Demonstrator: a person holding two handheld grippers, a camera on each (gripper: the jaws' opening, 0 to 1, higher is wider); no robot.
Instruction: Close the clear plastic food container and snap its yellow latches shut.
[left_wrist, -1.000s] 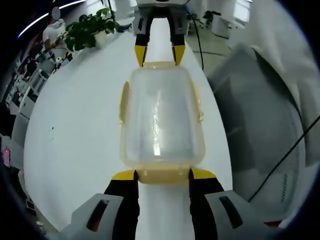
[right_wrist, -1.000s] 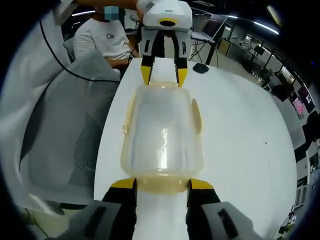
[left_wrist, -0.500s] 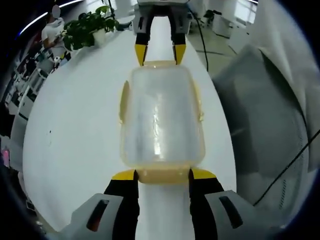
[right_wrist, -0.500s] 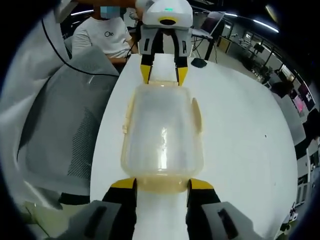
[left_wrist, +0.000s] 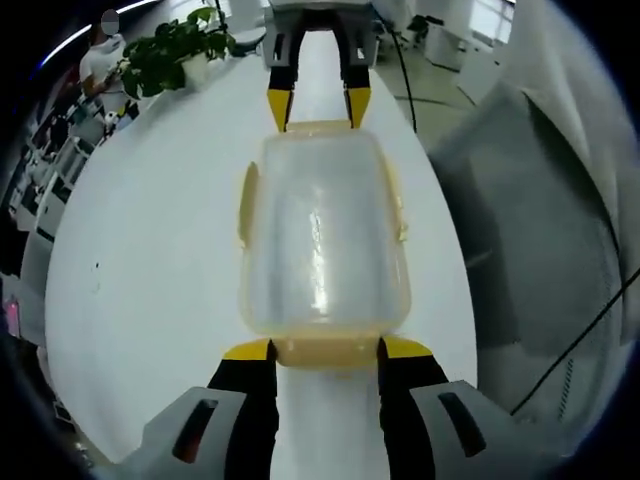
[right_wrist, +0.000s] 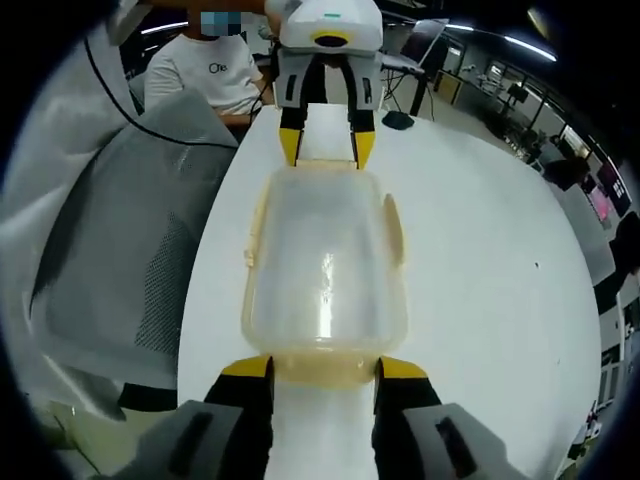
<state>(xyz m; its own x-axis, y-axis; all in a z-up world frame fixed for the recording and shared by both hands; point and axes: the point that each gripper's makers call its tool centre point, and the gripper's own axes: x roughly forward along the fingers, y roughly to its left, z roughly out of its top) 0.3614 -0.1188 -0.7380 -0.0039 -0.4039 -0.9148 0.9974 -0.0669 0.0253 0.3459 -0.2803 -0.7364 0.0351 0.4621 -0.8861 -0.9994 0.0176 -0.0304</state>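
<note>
— On the white table (left_wrist: 150, 280), which way does the clear food container (left_wrist: 322, 235) run?
— Lengthwise from the left gripper (left_wrist: 322, 350) to the right gripper (left_wrist: 318, 108), lid on.
— And the jaws?
— Each pair stands apart, straddling a yellow end latch (right_wrist: 322, 368).
— Touching it?
— Probably; the side latch (right_wrist: 394, 228) looks flared out, though that's hard to judge.

Bare white table (left_wrist: 150, 260) flanks the container (left_wrist: 322, 235); tongs (left_wrist: 312, 108) block both its ends.
</note>
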